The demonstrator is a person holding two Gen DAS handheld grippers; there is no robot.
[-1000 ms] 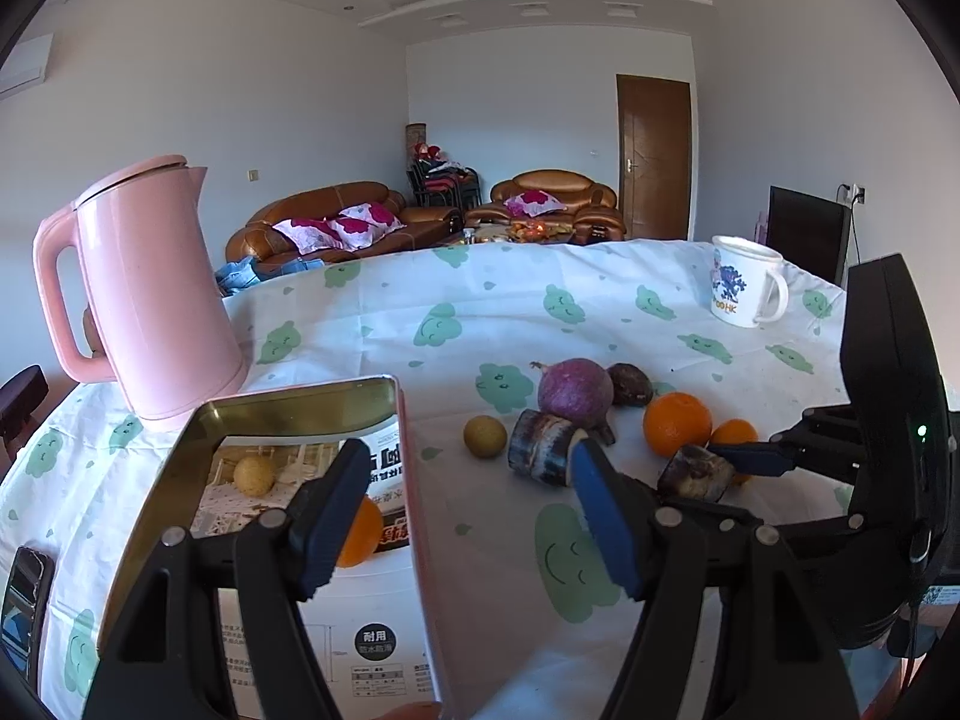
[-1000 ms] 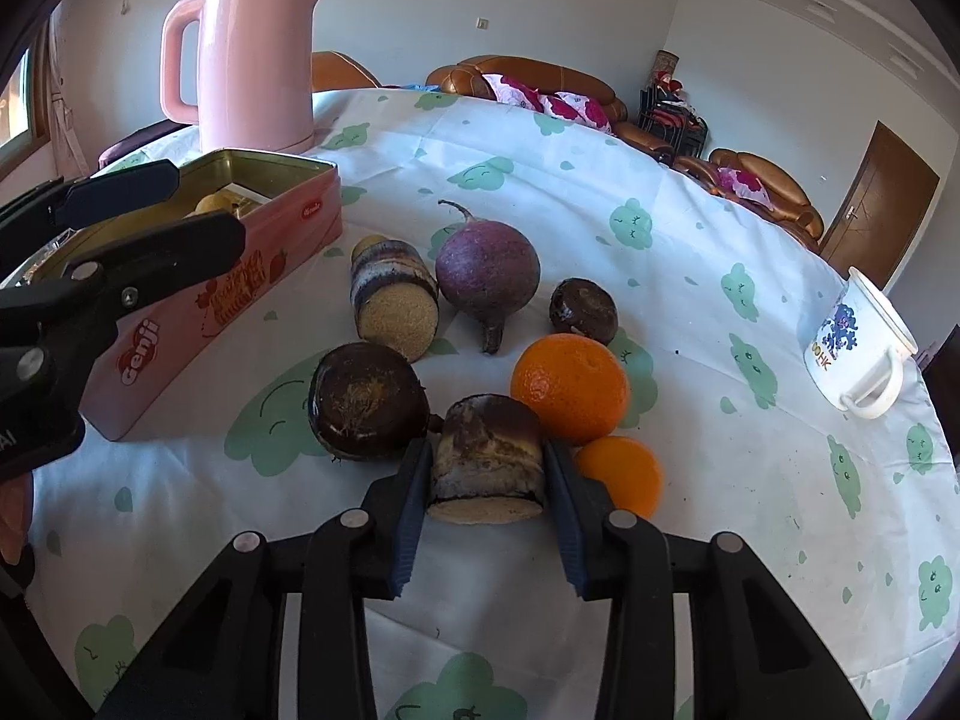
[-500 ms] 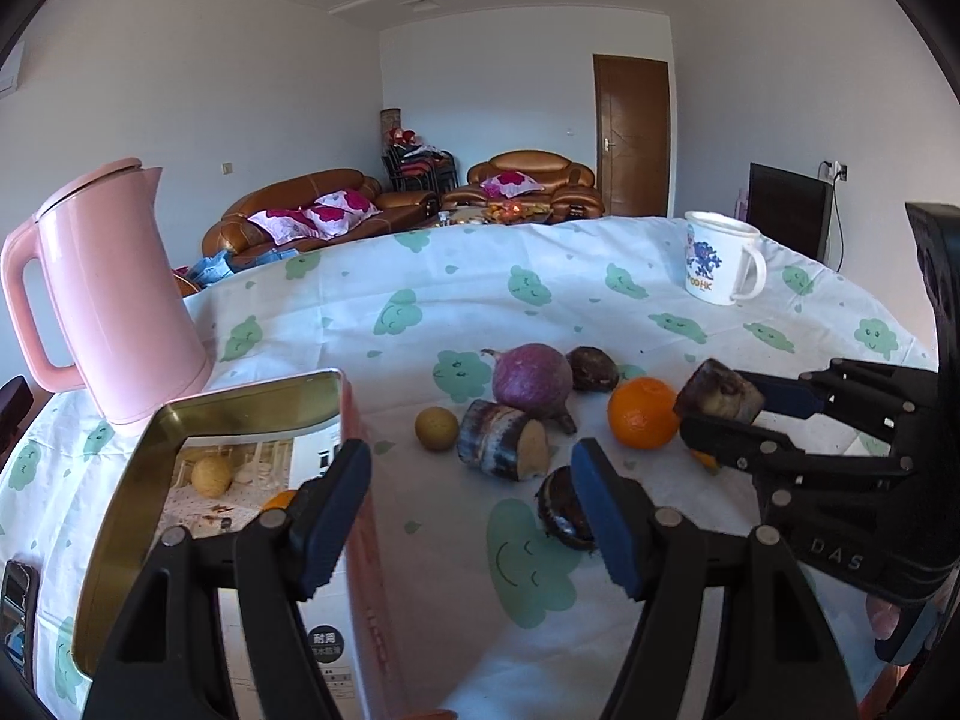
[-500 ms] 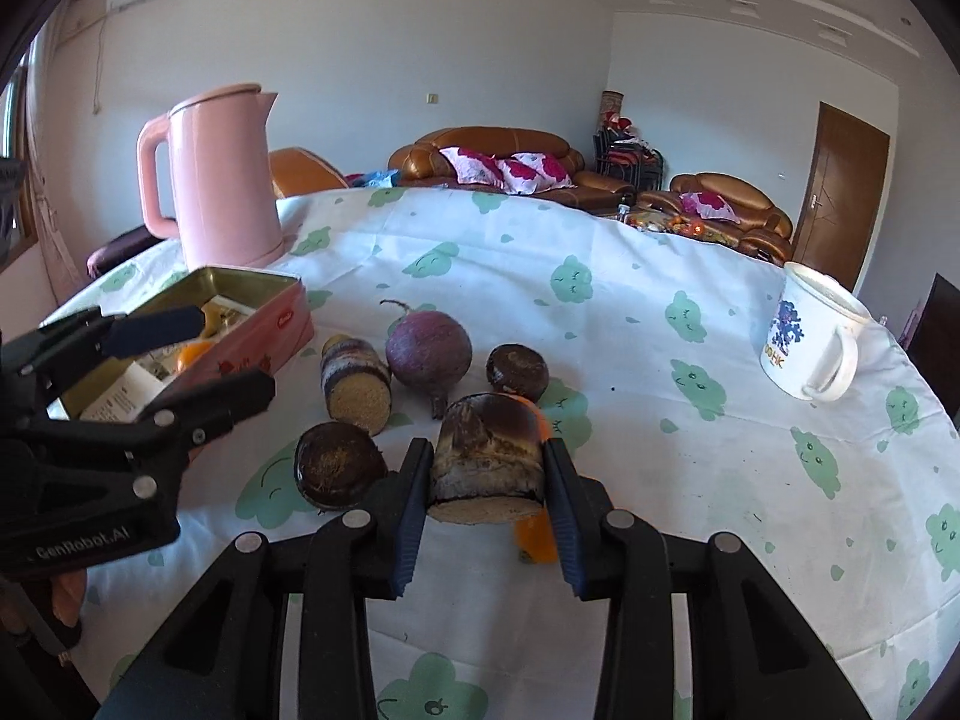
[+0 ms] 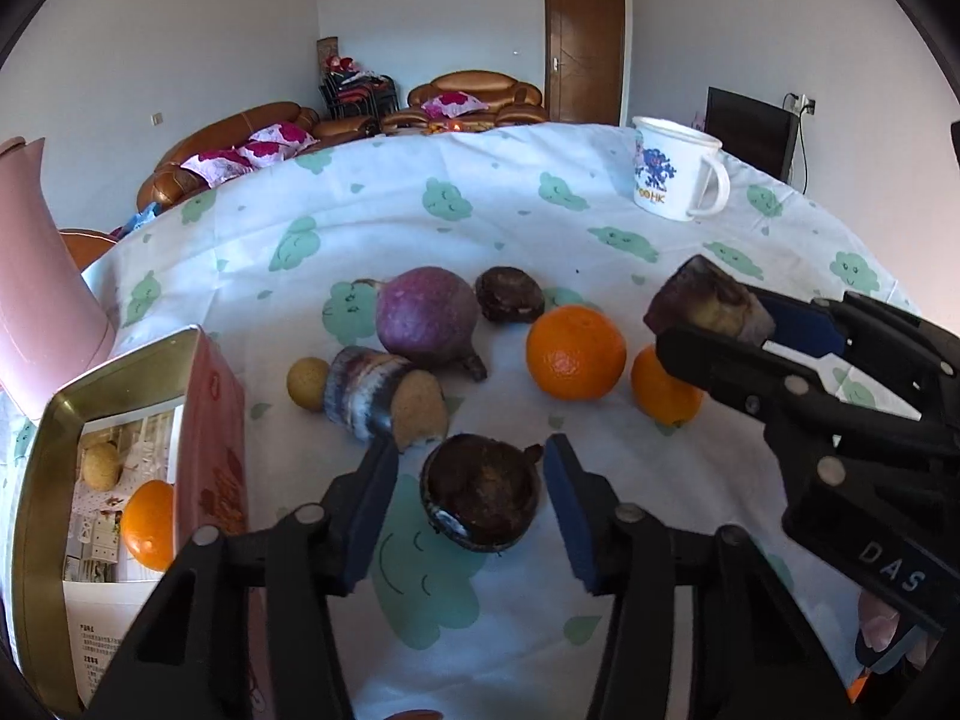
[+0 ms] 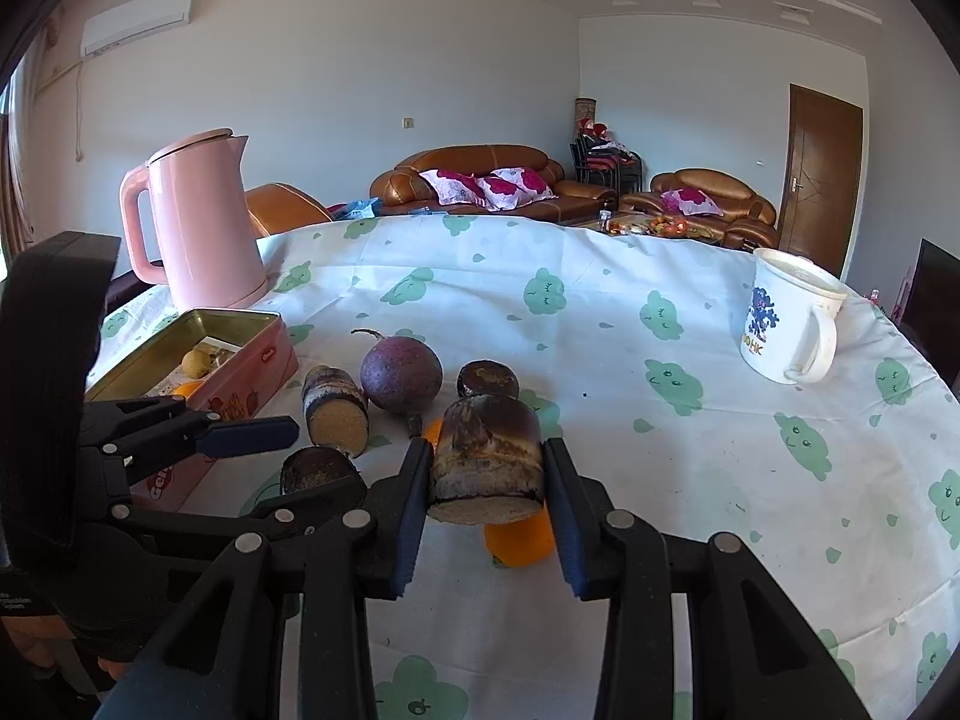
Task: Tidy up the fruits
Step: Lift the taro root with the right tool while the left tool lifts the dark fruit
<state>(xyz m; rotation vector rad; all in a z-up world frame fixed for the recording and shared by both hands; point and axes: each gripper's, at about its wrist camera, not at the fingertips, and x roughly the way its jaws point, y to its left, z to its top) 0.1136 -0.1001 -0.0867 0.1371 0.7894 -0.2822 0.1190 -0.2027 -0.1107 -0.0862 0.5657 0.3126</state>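
Two grippers were at work: the right gripper [image 6: 485, 483] clamped a cut stalk piece [image 6: 487, 461] above the table, while the left gripper [image 5: 474, 501] was closing around a dark round fruit [image 5: 480, 499] on the tablecloth [image 5: 690, 540], pads not yet touching. Centring those pads on its widest part before lifting toward the tin [image 5: 42, 480] would likely prevent slipping.

Our left gripper [image 5: 471, 495] is tipped down toward the table with its jaws closing in, a gap on both sides, pads not pressing yet. Our right gripper [image 6: 486, 480] sits higher, angled down less steeply, blue pads [image 6: 555, 492] clamped tight on what it's carrying.
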